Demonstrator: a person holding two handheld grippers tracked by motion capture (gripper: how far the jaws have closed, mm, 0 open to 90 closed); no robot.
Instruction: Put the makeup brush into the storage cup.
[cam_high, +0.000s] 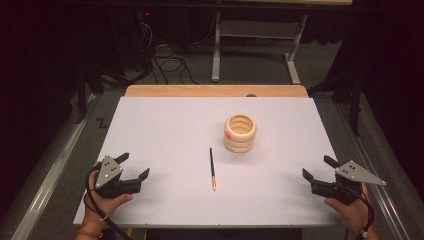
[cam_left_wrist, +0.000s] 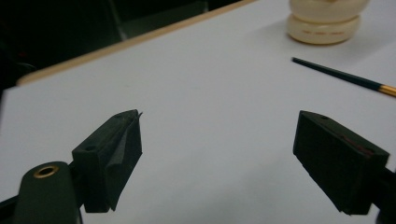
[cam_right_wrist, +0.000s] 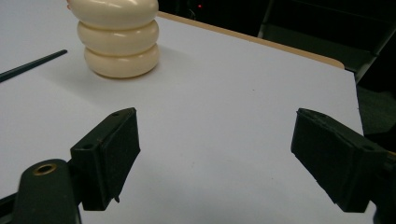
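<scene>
A cream ribbed holder (cam_high: 240, 133) with an orange spot stands a little right of the middle of the white table (cam_high: 165, 130). A thin dark paintbrush (cam_high: 212, 167) with a gold ferrule lies flat in front of it. My left gripper (cam_high: 134, 165) rests at the near left corner, open and empty, jaws aimed toward the brush. My right gripper (cam_high: 319, 168) rests at the near right, open and empty. The left gripper view has the brush (cam_left_wrist: 345, 77) and holder (cam_left_wrist: 323, 25) at upper right. The right gripper view has the holder (cam_right_wrist: 119, 39) and brush tip (cam_right_wrist: 32, 65) at upper left.
A wooden strip (cam_high: 215, 91) borders the table's far edge. Beyond it the floor holds cables (cam_high: 167, 65) and a metal stand (cam_high: 255, 45). Metal rails (cam_high: 55, 165) run along both sides of the table.
</scene>
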